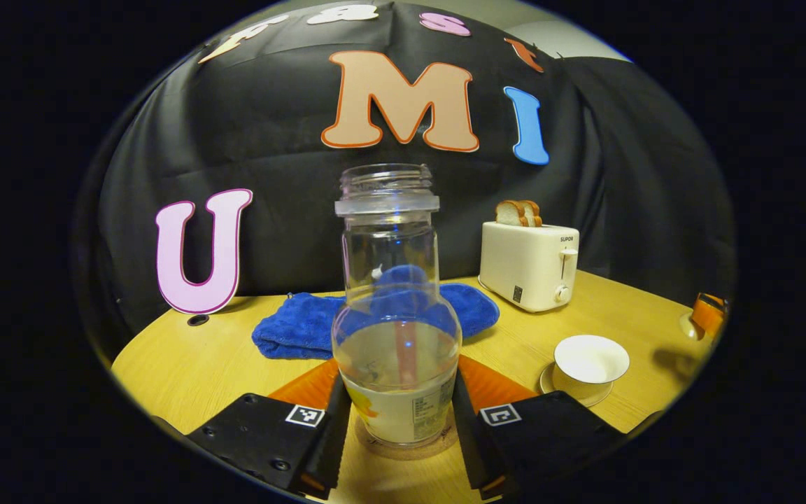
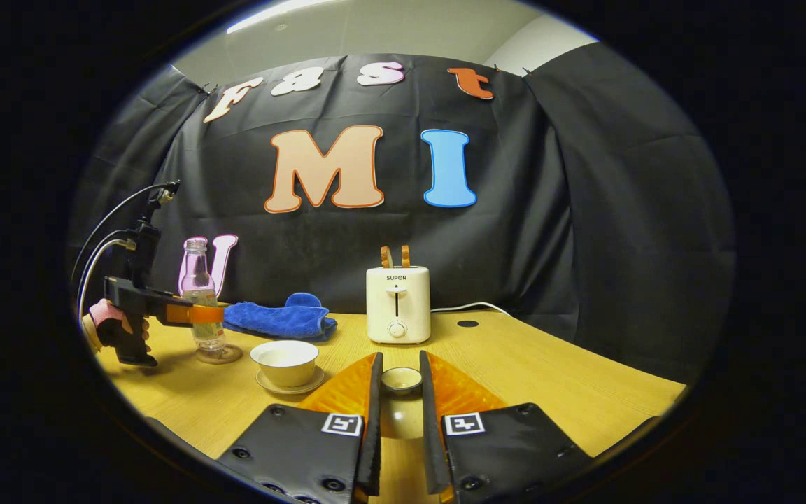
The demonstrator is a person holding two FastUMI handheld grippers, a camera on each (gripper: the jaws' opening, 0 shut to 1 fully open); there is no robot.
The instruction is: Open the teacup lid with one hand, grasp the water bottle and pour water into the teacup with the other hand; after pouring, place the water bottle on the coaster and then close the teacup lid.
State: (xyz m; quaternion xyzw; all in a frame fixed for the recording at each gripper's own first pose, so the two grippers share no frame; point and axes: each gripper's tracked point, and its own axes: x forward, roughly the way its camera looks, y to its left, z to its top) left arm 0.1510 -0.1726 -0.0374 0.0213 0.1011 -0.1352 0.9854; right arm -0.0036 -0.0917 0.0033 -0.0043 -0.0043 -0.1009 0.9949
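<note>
Bottle (image 1: 397, 350) upright on coaster (image 1: 410, 446) between left tongs (image 1: 397, 427); teacup (image 1: 590, 364) apart

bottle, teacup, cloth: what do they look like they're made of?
Water bottle: clear and see-through, the cloth shows through it; glass or hard plastic, can't tell which.
Teacup: glossy white with a thin rim, probably glazed ceramic.
Blue cloth: fuzzy, matte pile, looks like microfibre or terry.

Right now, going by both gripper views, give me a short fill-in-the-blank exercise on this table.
1. The water bottle stands on the ____.
2. The teacup sits on a saucer with its lid ____.
3. The right gripper holds the teacup's ____.
4. Bread slices stick out of the ____.

Missing words: coaster; off; lid; toaster
</note>
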